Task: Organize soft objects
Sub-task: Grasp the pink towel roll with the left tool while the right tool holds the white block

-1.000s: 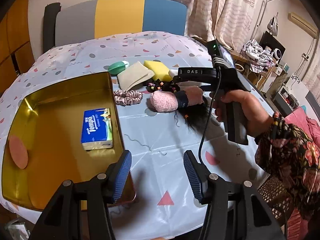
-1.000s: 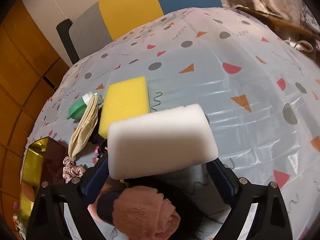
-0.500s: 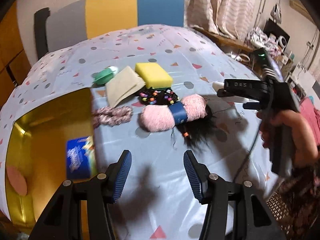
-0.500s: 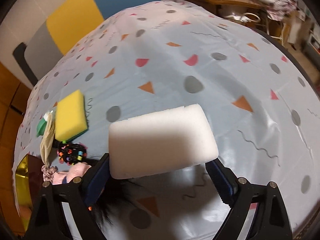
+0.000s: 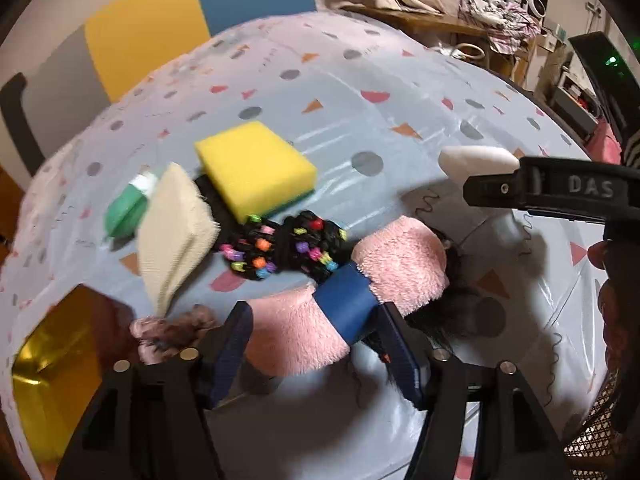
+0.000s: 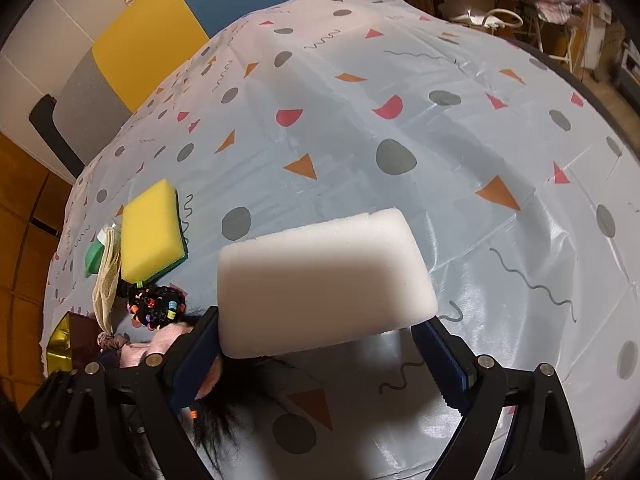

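Note:
A pink fluffy roll with a blue band (image 5: pixel 344 304) lies on the patterned tablecloth. My left gripper (image 5: pixel 316 344) hangs over it with jaws opening; the roll sits between the fingers and the pads do not press it. My right gripper (image 6: pixel 316 326) is shut on a white sponge (image 6: pixel 324 284) held above the cloth. In the left wrist view that sponge (image 5: pixel 476 158) pokes out of the right gripper at the right edge. Black hair (image 5: pixel 452 308) spreads under the roll's right end.
Behind the roll lie a yellow sponge (image 5: pixel 254 168), a beige cloth (image 5: pixel 172 232), a green item (image 5: pixel 124 212), a black beaded hair tie (image 5: pixel 284 250) and a pink scrunchie (image 5: pixel 168 328). A gold tray (image 5: pixel 52 364) stands at the left. A hand grips the right tool.
My left gripper swung from over the gold tray rightward and down to the pink roll, and its jaws widened. The right gripper carried the white sponge right, away from the pile.

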Demonstrator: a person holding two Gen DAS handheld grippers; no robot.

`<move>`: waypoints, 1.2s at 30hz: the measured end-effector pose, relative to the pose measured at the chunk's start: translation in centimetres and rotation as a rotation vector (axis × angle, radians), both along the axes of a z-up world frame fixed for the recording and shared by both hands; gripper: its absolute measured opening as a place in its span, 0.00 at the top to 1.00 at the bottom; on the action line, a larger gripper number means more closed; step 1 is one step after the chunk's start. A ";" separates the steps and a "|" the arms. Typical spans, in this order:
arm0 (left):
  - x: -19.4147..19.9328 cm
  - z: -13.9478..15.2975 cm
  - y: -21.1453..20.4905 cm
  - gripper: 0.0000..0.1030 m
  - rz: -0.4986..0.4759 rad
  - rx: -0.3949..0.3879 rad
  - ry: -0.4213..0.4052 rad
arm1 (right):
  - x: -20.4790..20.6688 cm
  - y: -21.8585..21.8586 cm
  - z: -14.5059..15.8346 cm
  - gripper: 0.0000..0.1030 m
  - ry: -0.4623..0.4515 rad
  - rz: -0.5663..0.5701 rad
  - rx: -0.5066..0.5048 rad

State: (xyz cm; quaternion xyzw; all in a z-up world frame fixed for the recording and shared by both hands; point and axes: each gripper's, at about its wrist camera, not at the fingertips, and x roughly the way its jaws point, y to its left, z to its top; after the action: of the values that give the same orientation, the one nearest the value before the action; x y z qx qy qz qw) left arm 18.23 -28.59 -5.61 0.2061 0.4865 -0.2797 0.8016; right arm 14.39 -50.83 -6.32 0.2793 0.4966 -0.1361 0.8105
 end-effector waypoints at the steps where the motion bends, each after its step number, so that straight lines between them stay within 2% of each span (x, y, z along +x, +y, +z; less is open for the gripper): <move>1: 0.1 -0.4 -0.1 0.30 -0.010 -0.008 0.021 | 0.0 0.0 -0.1 0.08 0.000 0.003 0.014; 6: -1.4 -1.0 0.0 0.29 -0.074 0.017 0.042 | 0.1 0.3 -0.1 0.08 -0.006 0.014 0.043; 9: -2.4 -0.1 0.2 0.29 -0.114 -0.034 0.071 | 0.2 0.4 -0.1 0.08 -0.007 0.016 0.046; 11: -2.3 0.5 0.3 0.29 -0.091 -0.056 0.056 | 0.2 0.4 -0.1 0.08 -0.005 0.015 0.046; 14: -1.5 0.7 -0.2 0.28 -0.036 -0.007 -0.053 | 0.1 0.4 -0.2 0.08 -0.003 0.012 0.045; 16: -1.0 0.1 -0.9 0.28 -0.055 0.015 -0.049 | 0.1 0.4 -0.3 0.08 0.000 0.010 0.049; 20: -1.2 -2.1 -2.4 0.28 -0.118 0.130 -0.071 | 0.2 0.4 -0.4 0.08 0.008 0.006 0.045; 23: -2.1 -2.2 -2.3 0.28 -0.135 0.139 -0.109 | 0.2 0.3 -0.6 0.08 0.011 0.006 0.049; 24: -2.3 -2.2 -2.1 0.29 -0.129 0.138 -0.108 | 0.2 0.3 -0.6 0.08 0.011 0.006 0.048; 28: -2.7 -2.0 -1.9 0.44 -0.097 0.154 -0.126 | 0.4 0.4 -0.6 0.08 0.007 0.011 0.047; 33: -4.1 -1.8 -1.3 0.55 -0.097 0.163 -0.158 | 0.4 0.5 -0.5 0.08 -0.009 0.018 0.052; 36: -5.1 -1.4 -0.6 0.62 -0.096 0.123 -0.153 | 0.4 0.6 -0.5 0.08 -0.010 0.022 0.046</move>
State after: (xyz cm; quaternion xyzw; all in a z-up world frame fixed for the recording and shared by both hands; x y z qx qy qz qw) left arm 13.17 -29.16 -7.00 0.2987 0.4296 -0.2706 0.8081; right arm 14.78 -50.21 -6.79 0.2930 0.4986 -0.1146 0.8078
